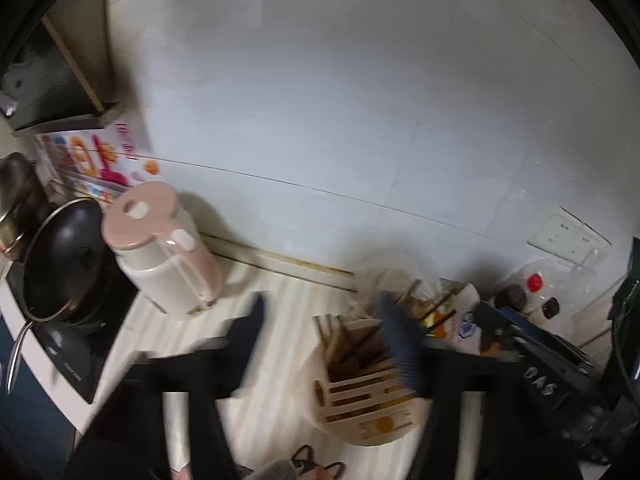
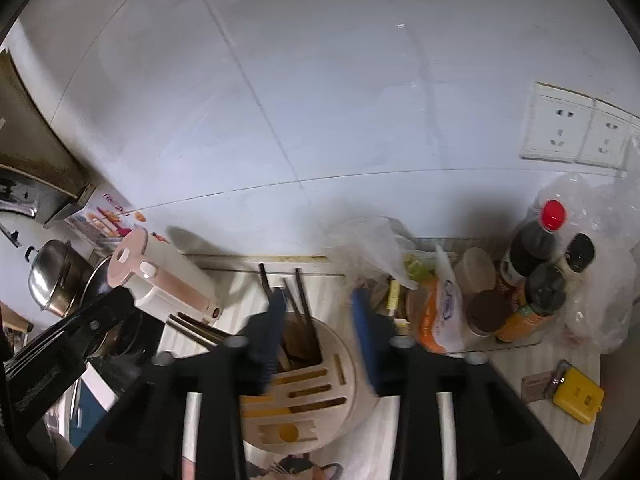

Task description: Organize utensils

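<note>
White tiled wall (image 2: 320, 100) fills both frames' upper half. Lower centre, the right gripper (image 2: 320, 320) and left gripper (image 1: 320, 320) hang unclenched over the round utensil holder (image 2: 320, 392), grasping nothing

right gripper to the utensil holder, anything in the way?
Nothing visible. The right gripper hangs open just above the round utensil holder, with its chopsticks showing between the fingers. The kettle and the bottles stand off to the sides.

Motion blur smears the left gripper's fingers (image 1: 256, 320). The utensil holder (image 2: 312, 392) hides the chopsticks' (image 2: 302, 304) lower ends (count unclear). The box's (image 1: 100, 156) print is unreadable.
</note>
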{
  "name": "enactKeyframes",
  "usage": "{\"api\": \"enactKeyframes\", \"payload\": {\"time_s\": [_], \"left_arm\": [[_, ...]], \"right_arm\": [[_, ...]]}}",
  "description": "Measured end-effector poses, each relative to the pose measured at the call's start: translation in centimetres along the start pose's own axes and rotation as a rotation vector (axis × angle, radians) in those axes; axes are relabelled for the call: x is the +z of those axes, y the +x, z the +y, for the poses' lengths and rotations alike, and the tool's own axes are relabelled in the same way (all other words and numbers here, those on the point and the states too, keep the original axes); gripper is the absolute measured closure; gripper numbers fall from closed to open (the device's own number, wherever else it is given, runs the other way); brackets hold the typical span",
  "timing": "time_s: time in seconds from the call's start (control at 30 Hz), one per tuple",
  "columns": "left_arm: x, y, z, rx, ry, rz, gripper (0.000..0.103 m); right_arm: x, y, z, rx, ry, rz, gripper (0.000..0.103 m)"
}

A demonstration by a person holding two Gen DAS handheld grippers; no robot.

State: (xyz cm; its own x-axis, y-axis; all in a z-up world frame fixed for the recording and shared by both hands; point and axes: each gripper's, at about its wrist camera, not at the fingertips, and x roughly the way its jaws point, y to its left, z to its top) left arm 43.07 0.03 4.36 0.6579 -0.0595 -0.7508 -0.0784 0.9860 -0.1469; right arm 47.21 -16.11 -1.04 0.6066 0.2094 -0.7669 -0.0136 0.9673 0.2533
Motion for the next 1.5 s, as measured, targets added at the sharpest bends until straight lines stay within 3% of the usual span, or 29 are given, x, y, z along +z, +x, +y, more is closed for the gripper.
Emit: {"api": "enactKeyframes", "payload": {"time_s": [0.1, 0.17, 0.27, 0.33, 0.43, 0.67, 0.93, 1.23, 1.5], "left_arm": [[-0.9, -0.6, 1.2, 0.05, -0.005, -0.028, 0.028], [-1.6, -0.1, 1.8, 0.084, 0.005, -0.021, 0.016], [-3.1, 0.4, 2.2, 0.122, 0.029, -0.021, 0.011], [-4.3, 1.3, 2.4, 0.148, 0.053, -0.001, 0.0], [-5.9, 2.1, 2.5, 0.175, 0.075, 0.013, 0.0], [-7.9, 2.1, 1.8, 0.188, 0.096, 0.011, 0.0], [-9.1, -0.8, 1.5, 0.198, 0.085, -0.02, 0.0], [-11.7, -8.4, 2.1, 0.152, 0.103, -0.106, 0.0], [-15.4, -16.3, 3.6, 0.088, 0.161, -0.171, 0.0]], "right_arm": [[-0.8, -0.6, -0.8, -0.035, -0.007, -0.01, 0.054], [-1.5, -0.8, -1.1, -0.064, -0.023, -0.012, 0.049], [-3.2, -0.7, -1.2, -0.121, -0.059, -0.013, 0.035], [-4.5, -0.5, -1.0, -0.156, -0.089, -0.011, 0.023], [-6.1, 0.0, -0.8, -0.199, -0.124, -0.011, 0.006], [-8.3, -0.5, -0.4, -0.279, -0.176, -0.053, 0.002], [-9.5, -3.0, -0.2, -0.273, -0.179, -0.091, 0.001], [-13.0, -10.8, 1.6, -0.287, -0.174, -0.205, 0.001], [-19.5, -19.6, 4.6, -0.327, -0.146, -0.288, 0.0]]}}
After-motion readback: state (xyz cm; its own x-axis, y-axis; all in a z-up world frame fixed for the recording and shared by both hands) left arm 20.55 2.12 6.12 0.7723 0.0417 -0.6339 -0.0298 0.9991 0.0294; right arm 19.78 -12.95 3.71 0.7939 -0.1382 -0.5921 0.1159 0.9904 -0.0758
